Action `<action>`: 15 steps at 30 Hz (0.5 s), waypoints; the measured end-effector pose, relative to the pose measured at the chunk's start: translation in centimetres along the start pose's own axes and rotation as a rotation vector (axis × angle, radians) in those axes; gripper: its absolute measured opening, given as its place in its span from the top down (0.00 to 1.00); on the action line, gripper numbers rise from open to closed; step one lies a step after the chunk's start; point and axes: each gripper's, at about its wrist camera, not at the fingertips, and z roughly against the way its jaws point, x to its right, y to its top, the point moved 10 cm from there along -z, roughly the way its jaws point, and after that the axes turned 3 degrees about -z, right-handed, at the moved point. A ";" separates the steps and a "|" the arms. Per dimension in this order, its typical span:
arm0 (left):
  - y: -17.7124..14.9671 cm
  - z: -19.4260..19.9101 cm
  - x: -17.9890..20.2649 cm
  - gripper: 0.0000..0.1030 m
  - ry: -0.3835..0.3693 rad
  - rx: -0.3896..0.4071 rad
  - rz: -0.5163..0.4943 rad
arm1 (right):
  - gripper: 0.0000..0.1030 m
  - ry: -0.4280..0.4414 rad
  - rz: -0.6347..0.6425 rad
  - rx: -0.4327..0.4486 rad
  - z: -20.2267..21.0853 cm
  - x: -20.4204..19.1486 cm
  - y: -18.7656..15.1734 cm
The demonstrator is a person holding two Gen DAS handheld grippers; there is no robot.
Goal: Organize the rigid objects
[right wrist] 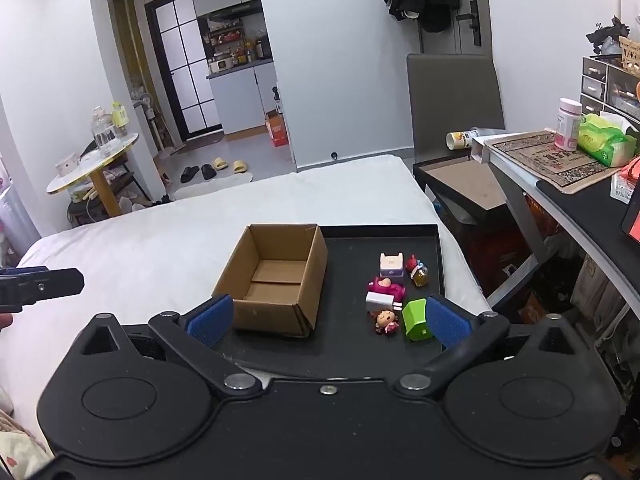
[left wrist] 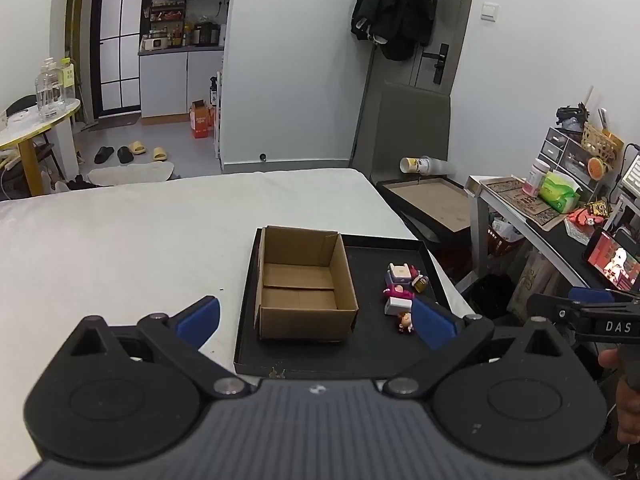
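Observation:
An empty cardboard box point(left wrist: 304, 280) point(right wrist: 276, 276) stands on the left half of a black tray point(left wrist: 360, 356) point(right wrist: 348, 348) on the white bed. Right of it lie small toys: a purple-white block point(right wrist: 391, 267), a small jar figure point(right wrist: 418, 272), a pink toy point(right wrist: 386, 288), a white charger point(right wrist: 379, 302), a doll figure point(right wrist: 386, 320) and a green toy house point(right wrist: 416, 320). My left gripper point(left wrist: 316, 320) hovers open in front of the box. My right gripper point(right wrist: 328, 322) is open too, above the tray's near side, nothing between its fingers.
The white bed point(left wrist: 140, 232) stretches left and behind the tray. A desk point(right wrist: 560, 168) with a tissue pack and a bottle stands at the right, with a grey chair point(right wrist: 456, 96) and a second tray point(right wrist: 468, 184) behind. A round table point(right wrist: 92, 164) sits far left.

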 end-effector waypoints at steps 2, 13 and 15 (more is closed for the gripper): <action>-0.1 -0.1 0.0 0.02 -0.006 -0.004 0.002 | 0.00 -0.005 0.004 -0.003 0.1 -0.1 0.0; -0.2 -0.4 0.6 0.02 -0.019 -0.012 -0.001 | 0.00 -0.013 0.001 -0.012 -0.2 0.2 -0.3; -0.1 -0.5 0.6 0.02 -0.020 -0.014 -0.004 | 0.00 -0.012 0.001 -0.011 -0.1 0.2 -0.3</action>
